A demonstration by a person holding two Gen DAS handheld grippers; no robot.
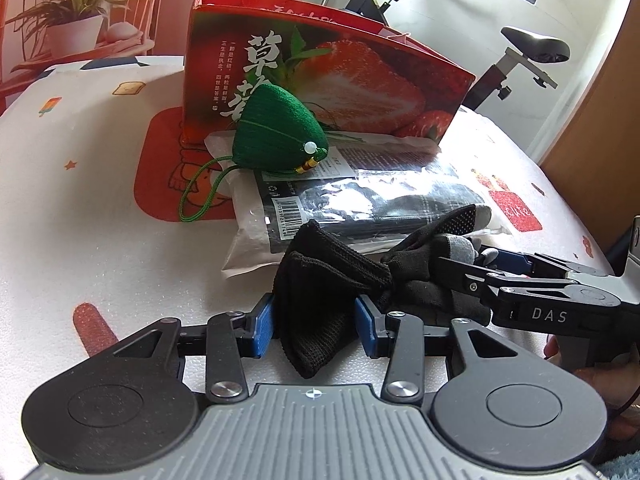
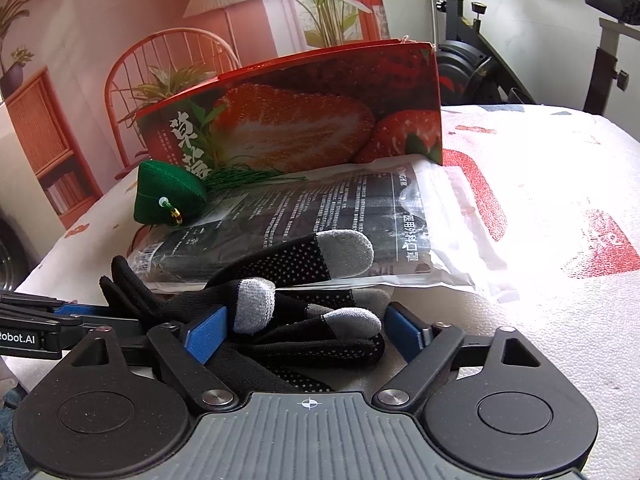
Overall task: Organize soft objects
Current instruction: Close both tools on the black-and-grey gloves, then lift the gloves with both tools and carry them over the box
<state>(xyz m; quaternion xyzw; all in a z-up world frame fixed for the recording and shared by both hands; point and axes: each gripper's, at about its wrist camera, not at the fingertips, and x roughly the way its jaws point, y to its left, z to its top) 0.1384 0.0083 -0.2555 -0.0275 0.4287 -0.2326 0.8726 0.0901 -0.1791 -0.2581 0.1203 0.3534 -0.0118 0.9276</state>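
Observation:
Black knit gloves with grey fingertips lie bunched on the table. My left gripper (image 1: 316,320) is open around the gloves' cuff (image 1: 320,280), its blue pads on either side of the fabric. My right gripper (image 2: 308,330) is open around the gloves' finger ends (image 2: 280,312); it also shows in the left wrist view (image 1: 492,258), coming in from the right. A green stuffed zongzi charm (image 1: 276,132) with a cord rests on a plastic-wrapped black mask pack (image 1: 360,204). The charm (image 2: 168,196) and pack (image 2: 320,216) also show in the right wrist view.
A red strawberry paper bag (image 1: 320,68) stands open behind the pack; it also shows in the right wrist view (image 2: 304,120). The table has a white printed cloth (image 1: 100,208). An exercise bike (image 1: 520,52) stands beyond the table's far edge.

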